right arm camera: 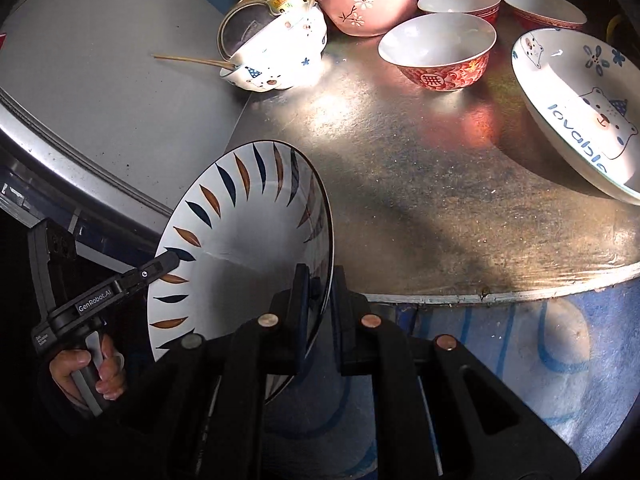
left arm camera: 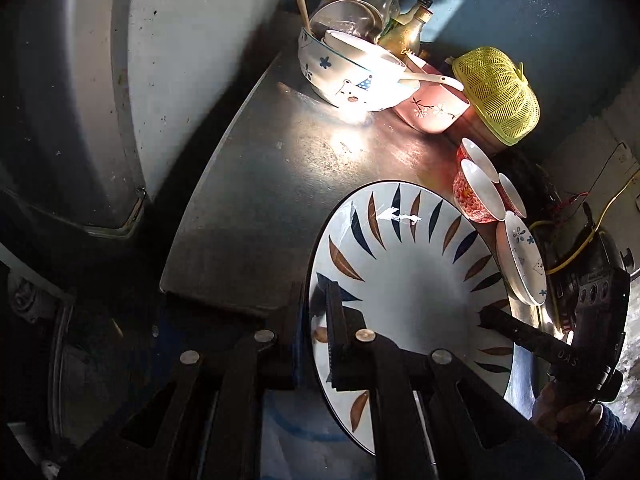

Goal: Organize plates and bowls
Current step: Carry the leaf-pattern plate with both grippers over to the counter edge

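The plate pinched in my black fingers is white, ringed with dark blue and brown leaf strokes. At the right of the right wrist view, a white dish carries a bear and blue lettering. Near it sit red patterned bowls with white insides, a pink bowl with white blossoms, and a white bowl with blue flowers. The colander is yellow; the tabletop is dull silver.

Clamped between the two black fingers of the right gripper: the near rim of a white round plate with blue and brown leaf strokes, tilted on edge. Pinched at its far-left rim by the left gripper, gripped by a hand. Beyond the fingers on the speckled metal bench: a red patterned bowl, a pink flowered bowl. Far right: a white bear-print plate.
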